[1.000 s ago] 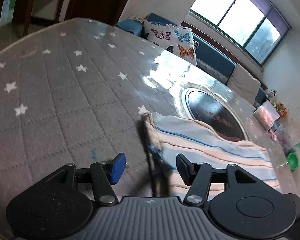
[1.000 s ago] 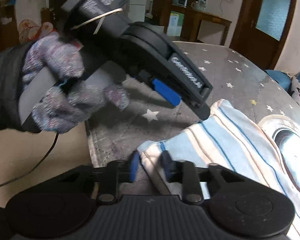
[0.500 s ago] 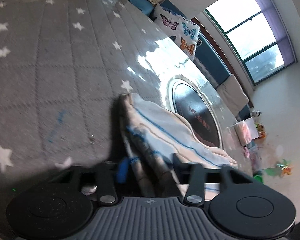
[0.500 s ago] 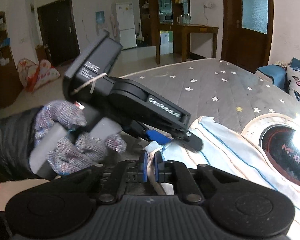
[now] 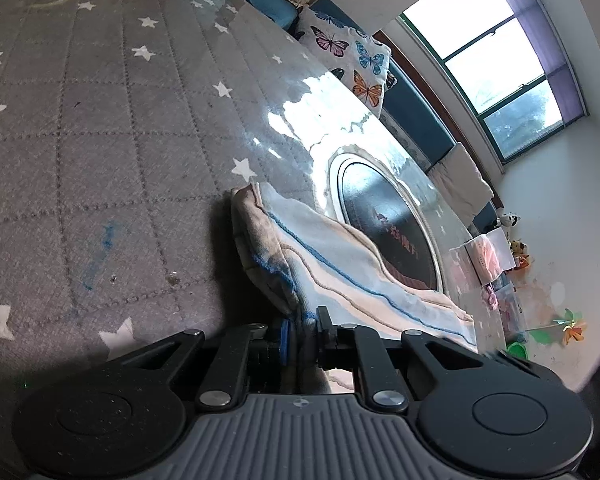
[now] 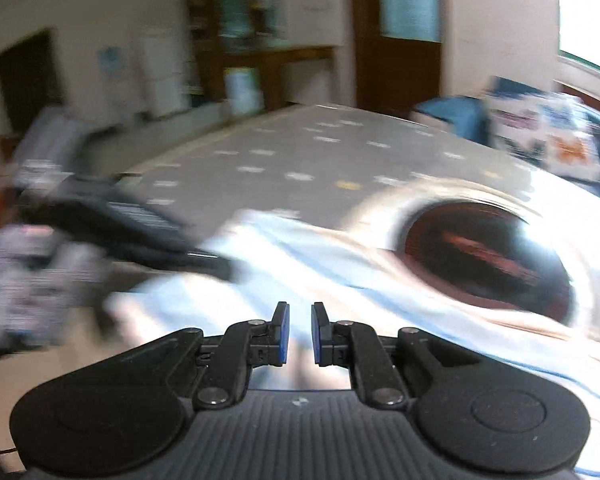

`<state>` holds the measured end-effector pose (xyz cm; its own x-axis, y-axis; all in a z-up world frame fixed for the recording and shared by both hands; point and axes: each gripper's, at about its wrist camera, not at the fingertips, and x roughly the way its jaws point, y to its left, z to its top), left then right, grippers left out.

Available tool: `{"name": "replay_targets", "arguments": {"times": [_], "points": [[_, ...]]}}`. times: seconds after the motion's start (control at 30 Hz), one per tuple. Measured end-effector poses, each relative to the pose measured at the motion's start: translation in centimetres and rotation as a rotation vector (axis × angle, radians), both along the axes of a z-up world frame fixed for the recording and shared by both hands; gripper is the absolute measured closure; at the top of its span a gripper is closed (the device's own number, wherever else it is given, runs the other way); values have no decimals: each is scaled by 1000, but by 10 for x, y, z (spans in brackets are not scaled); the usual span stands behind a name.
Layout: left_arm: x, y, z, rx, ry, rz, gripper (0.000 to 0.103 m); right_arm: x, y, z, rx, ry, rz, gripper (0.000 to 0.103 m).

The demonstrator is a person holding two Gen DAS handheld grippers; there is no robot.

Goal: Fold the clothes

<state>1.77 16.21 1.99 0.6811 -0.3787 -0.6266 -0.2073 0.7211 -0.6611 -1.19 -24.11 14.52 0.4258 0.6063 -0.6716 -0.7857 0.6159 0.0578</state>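
A pale cloth with blue and peach stripes (image 5: pixel 340 264) lies on the grey star-quilted table cover (image 5: pixel 100 140), partly over a round dark inset (image 5: pixel 388 224). My left gripper (image 5: pixel 300 330) has its jaws closing, and its pads pinch the cloth's near folded edge. The right wrist view is motion-blurred. In it the cloth (image 6: pixel 340 264) runs under my right gripper (image 6: pixel 299 332). That gripper's jaws are opening slightly, and pale cloth still fills the narrow gap between the pads. The left gripper (image 6: pixel 224 266), held by a gloved hand (image 6: pixel 28 280), grips the cloth's left end.
A butterfly-print pillow (image 5: pixel 348 60) and blue seating stand beyond the table's far edge, under a bright window (image 5: pixel 500 60). Clear bags (image 5: pixel 488 256) lie at the table's right end. Glare off a clear sheet covers the table's middle. Doors and shelves (image 6: pixel 240 40) stand in the background.
My left jaws went from wide open beside the cloth's edge to closed on it. My right gripper swung to the right along the cloth, away from the left gripper.
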Motion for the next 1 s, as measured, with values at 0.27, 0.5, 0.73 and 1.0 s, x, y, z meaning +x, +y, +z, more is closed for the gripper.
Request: {"name": "replay_targets", "arguments": {"times": [0.27,0.5,0.73,1.0], "points": [[4,-6,10,14,-24,-16,89,65,-14,-34,-57,14,-187,93],[4,-7,14,19,-34,-28,89,73,-6,-50,-69,10,-208,94],[7,-14,25,23,-50,-37,89,73,0,-49,-88,-22,-187,93],[14,-33,57,33,-68,-38,90,46,-18,-43,-116,-43,-154,86]]}}
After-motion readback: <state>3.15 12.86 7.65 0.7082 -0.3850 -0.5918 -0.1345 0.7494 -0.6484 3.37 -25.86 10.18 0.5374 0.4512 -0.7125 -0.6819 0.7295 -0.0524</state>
